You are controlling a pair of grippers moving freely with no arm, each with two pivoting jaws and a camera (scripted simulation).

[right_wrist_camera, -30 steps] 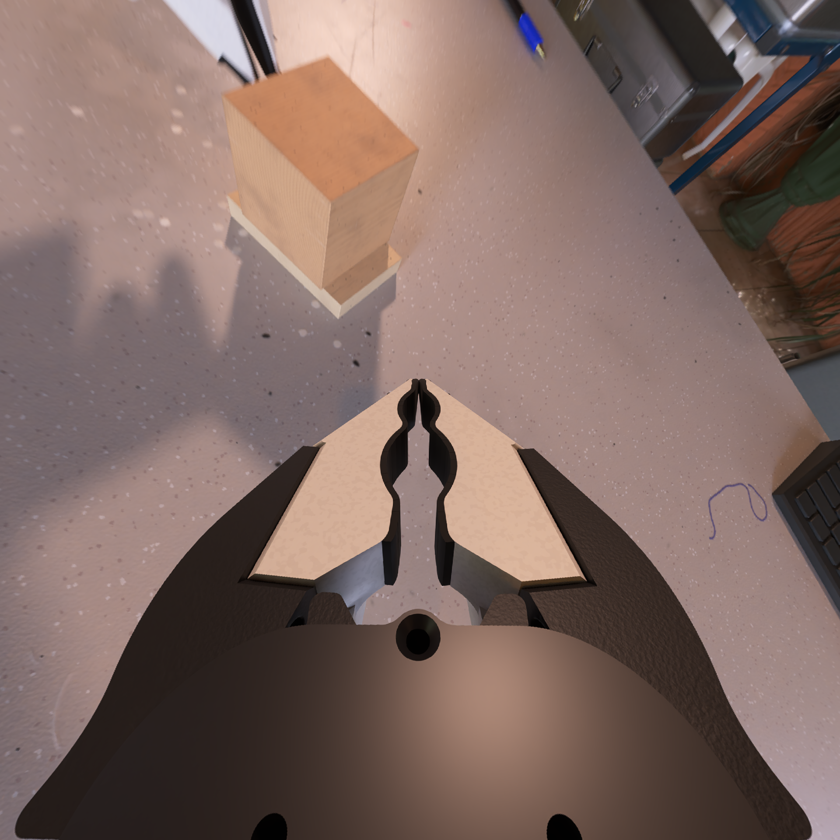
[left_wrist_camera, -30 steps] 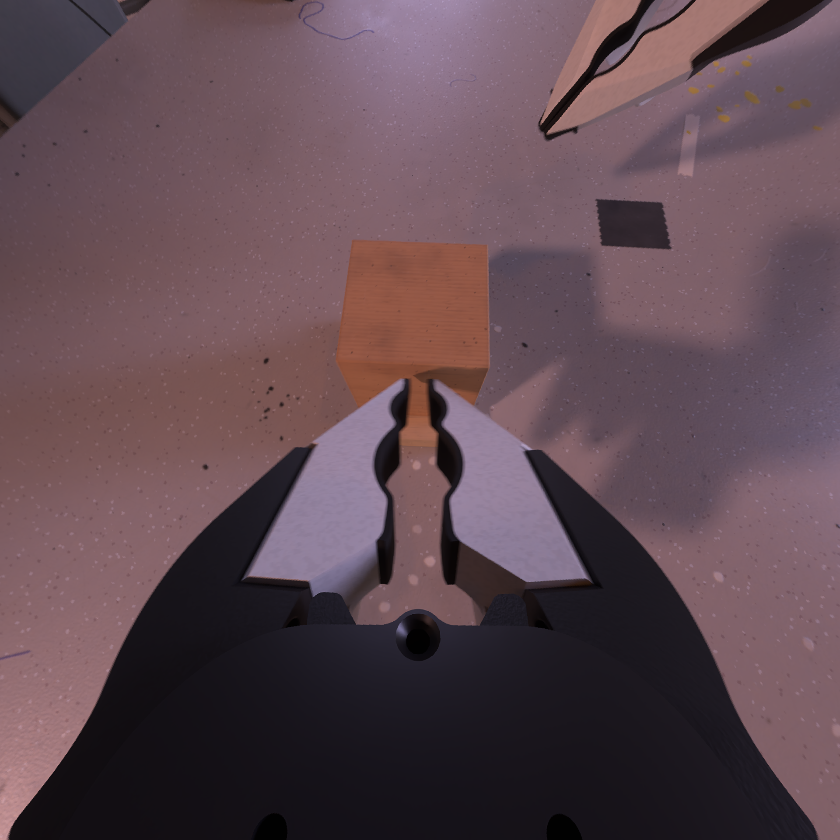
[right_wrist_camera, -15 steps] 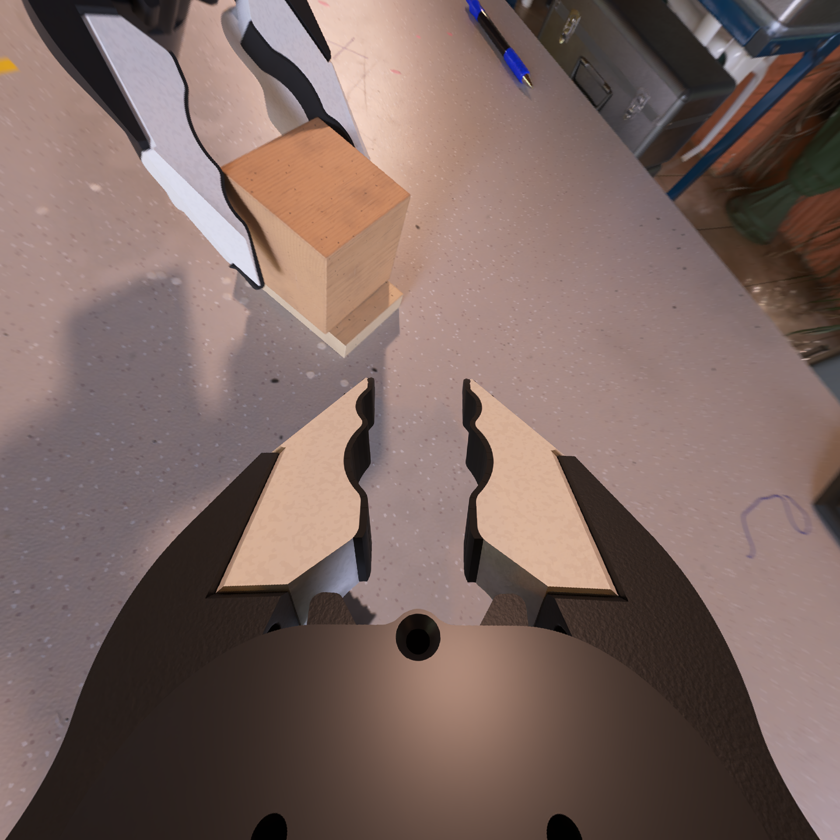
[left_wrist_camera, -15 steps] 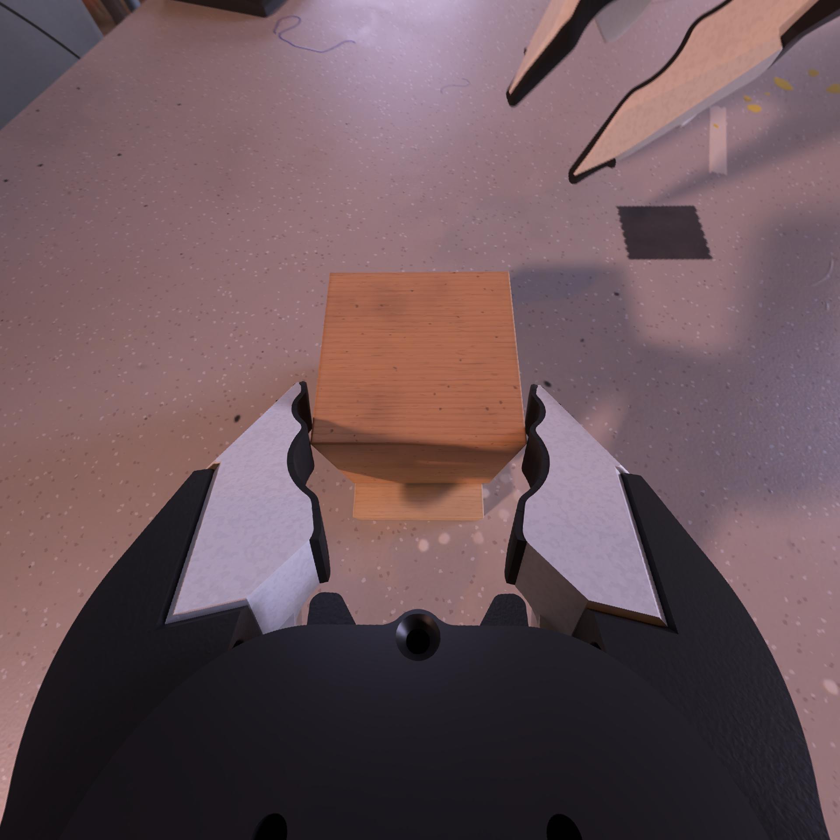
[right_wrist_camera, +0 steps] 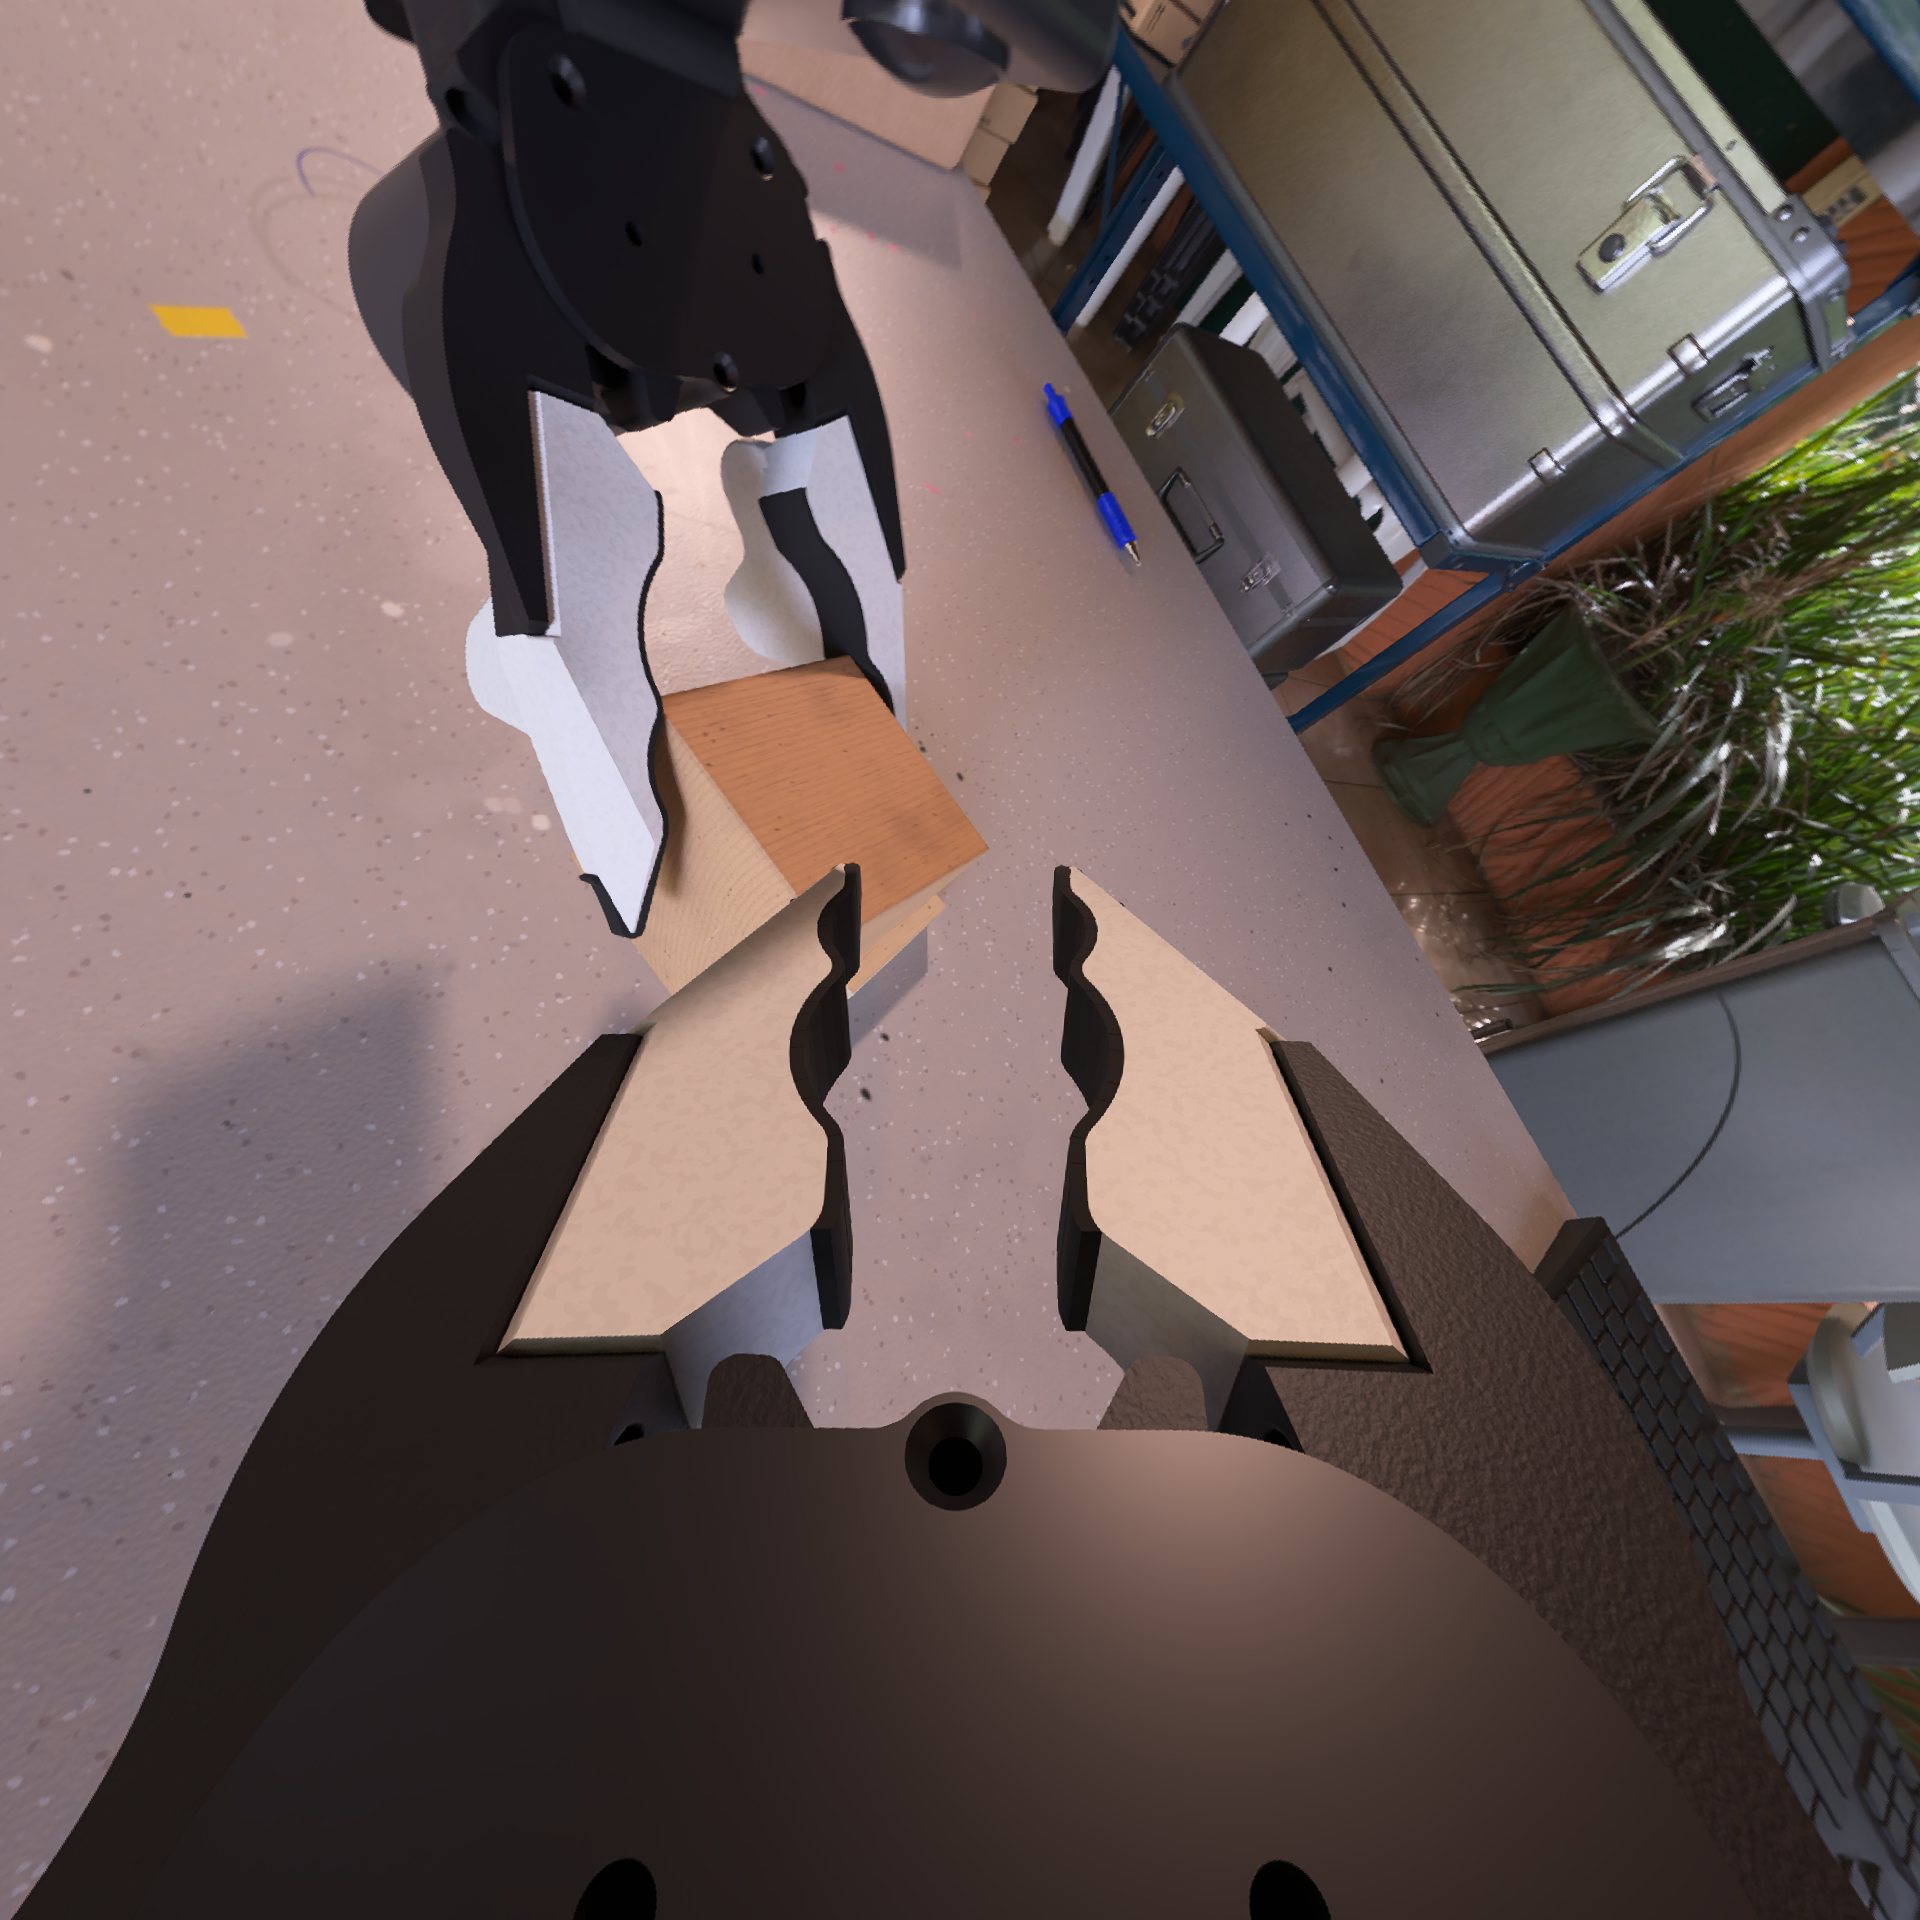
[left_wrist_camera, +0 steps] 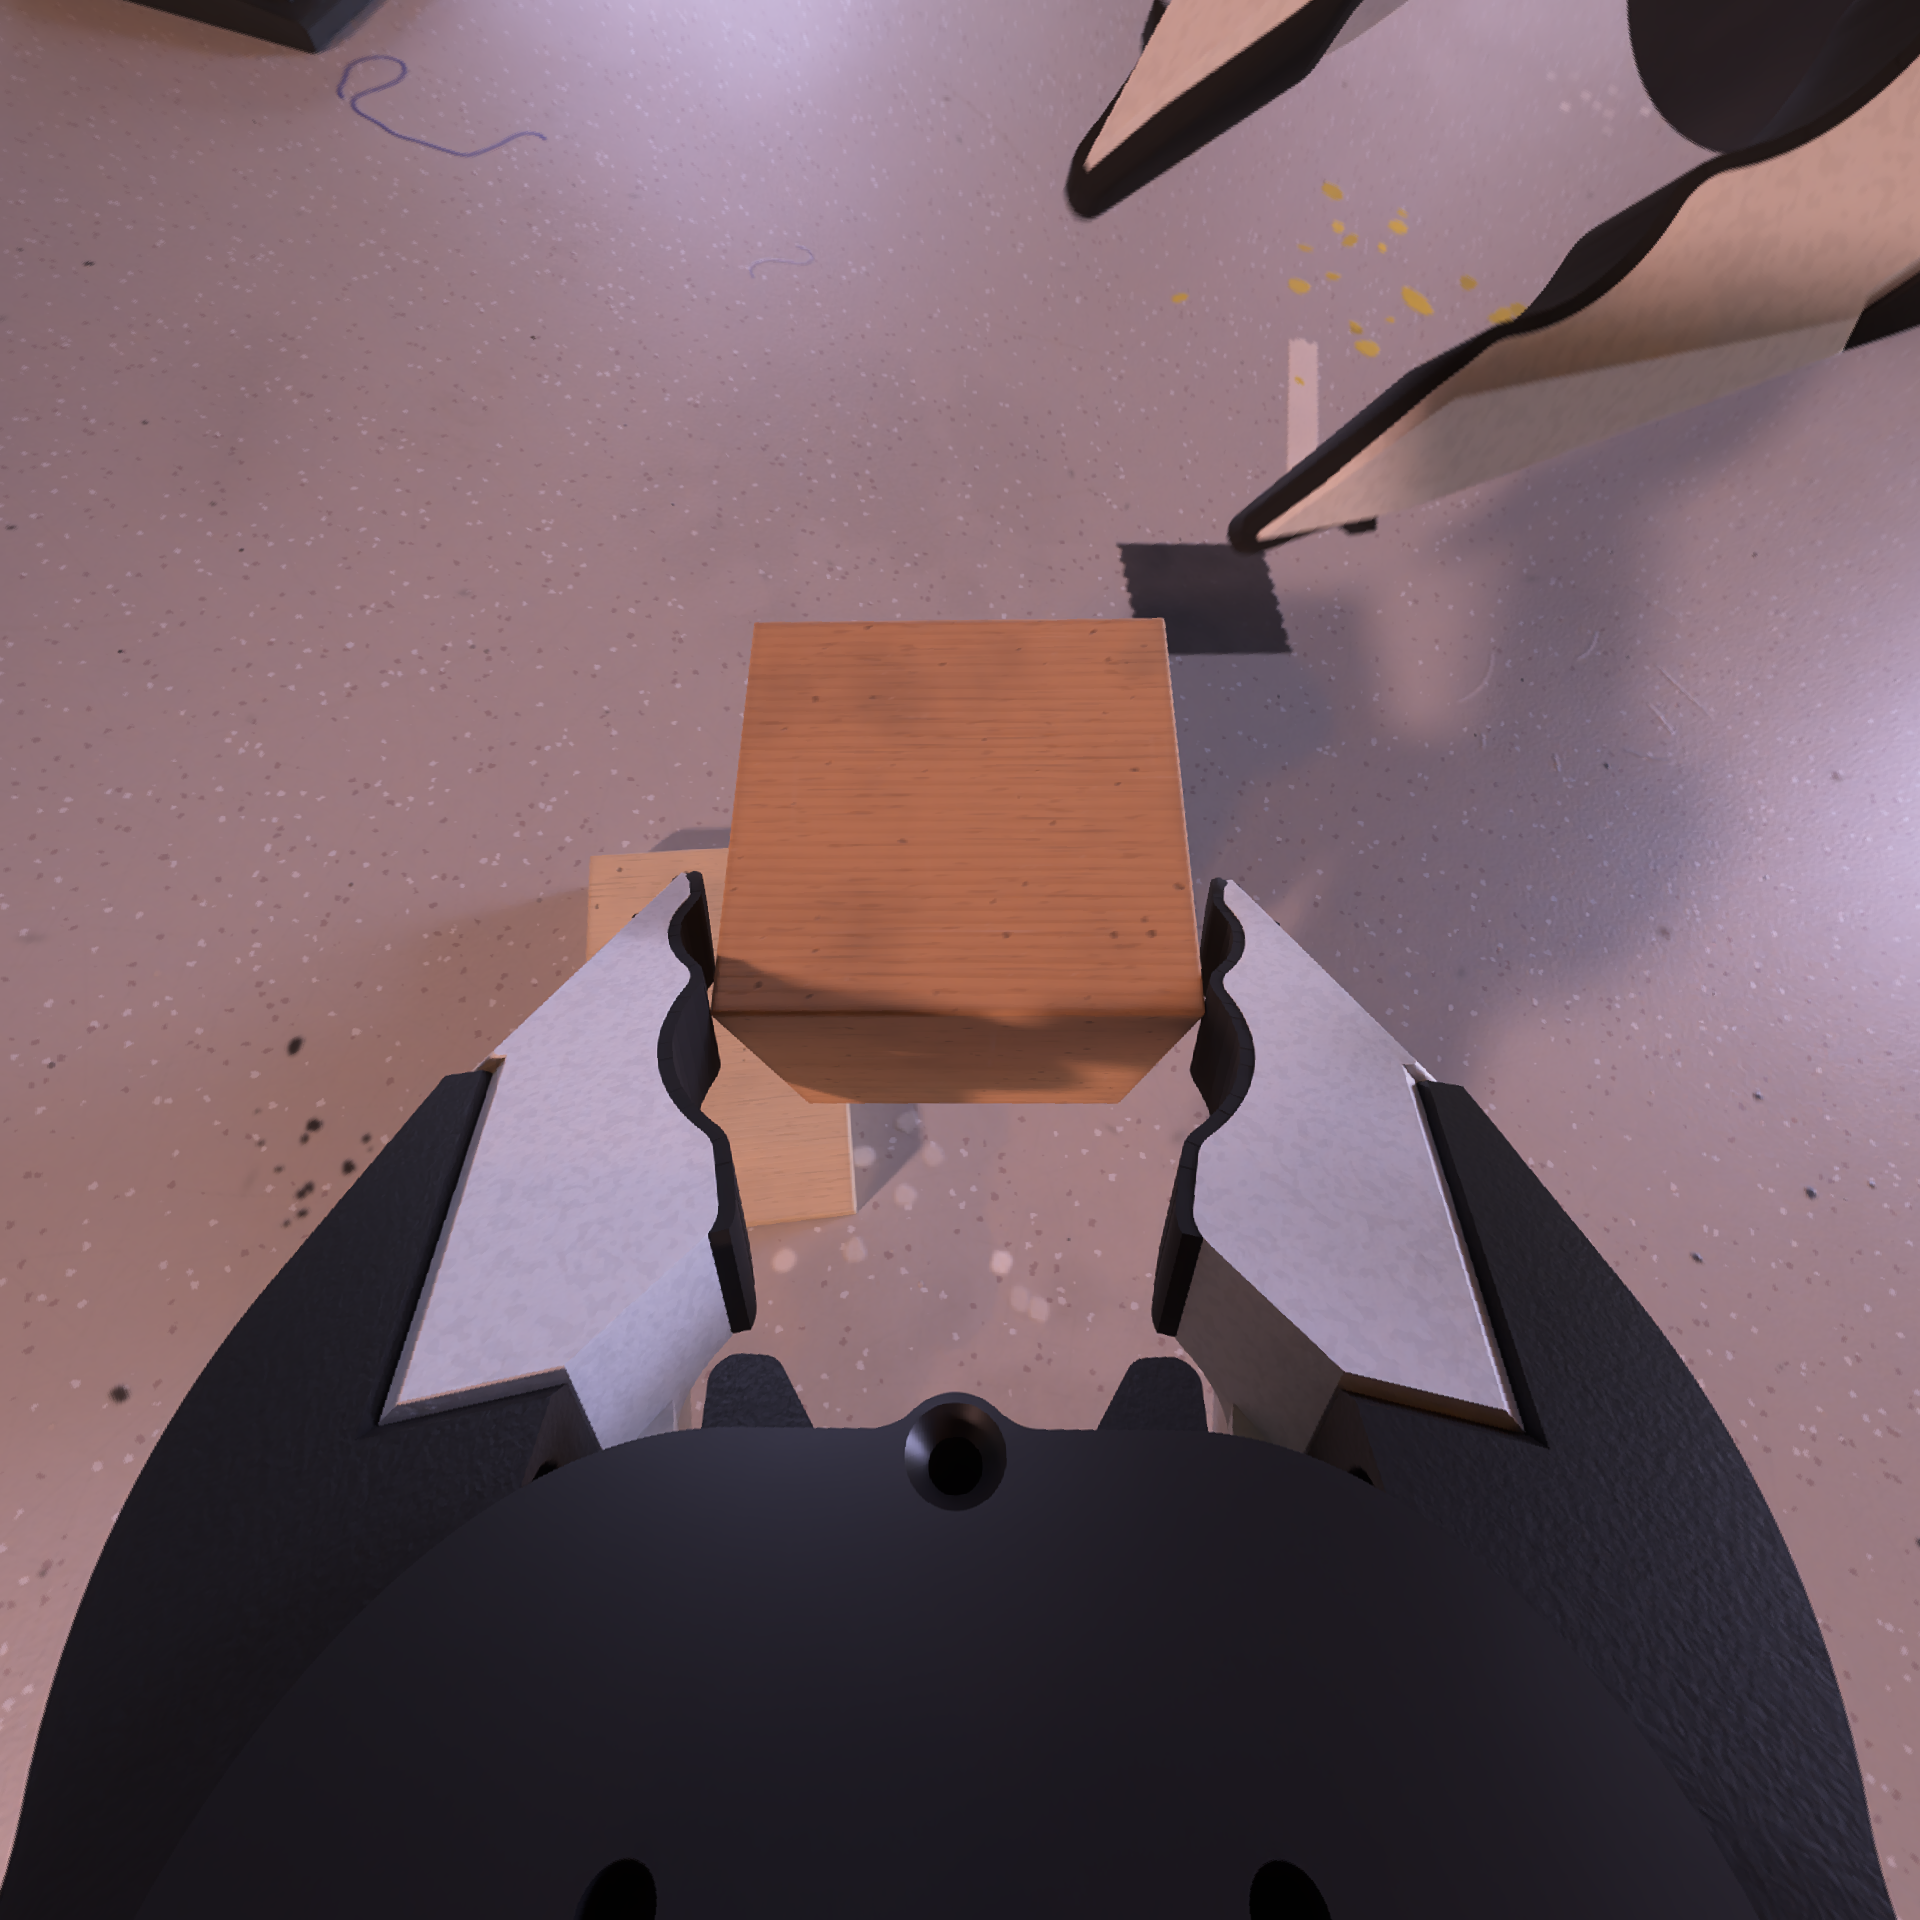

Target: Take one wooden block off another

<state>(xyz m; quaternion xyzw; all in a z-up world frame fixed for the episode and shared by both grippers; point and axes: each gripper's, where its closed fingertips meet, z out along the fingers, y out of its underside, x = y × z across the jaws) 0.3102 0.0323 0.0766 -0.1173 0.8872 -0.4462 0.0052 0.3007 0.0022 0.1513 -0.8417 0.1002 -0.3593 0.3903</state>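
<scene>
A brown wooden cube [left_wrist_camera: 956, 831] sits between the white fingers of my left gripper [left_wrist_camera: 956, 885], which is shut on its two sides. The cube hangs above and to the right of a thin pale wooden block [left_wrist_camera: 790, 1153] lying flat on the table. In the right wrist view the cube [right_wrist_camera: 821, 790] shows with the left gripper's black body [right_wrist_camera: 623, 239] above it, and a sliver of the pale block [right_wrist_camera: 906, 933] below it. My right gripper [right_wrist_camera: 956, 873] is open and empty, close in front of the cube. Its tan fingers [left_wrist_camera: 1558, 395] show at the upper right of the left wrist view.
A blue pen [right_wrist_camera: 1091, 478] lies near the table's right edge. Metal cases [right_wrist_camera: 1247, 499] and a plant [right_wrist_camera: 1714, 769] stand beyond that edge. A dark keyboard [right_wrist_camera: 1704, 1455] is at the lower right. A dark square patch [left_wrist_camera: 1205, 597] marks the table behind the cube.
My left gripper has closed on the cube and carried it up and to the right of the pale block. My right gripper has moved closer to the cube and stayed open.
</scene>
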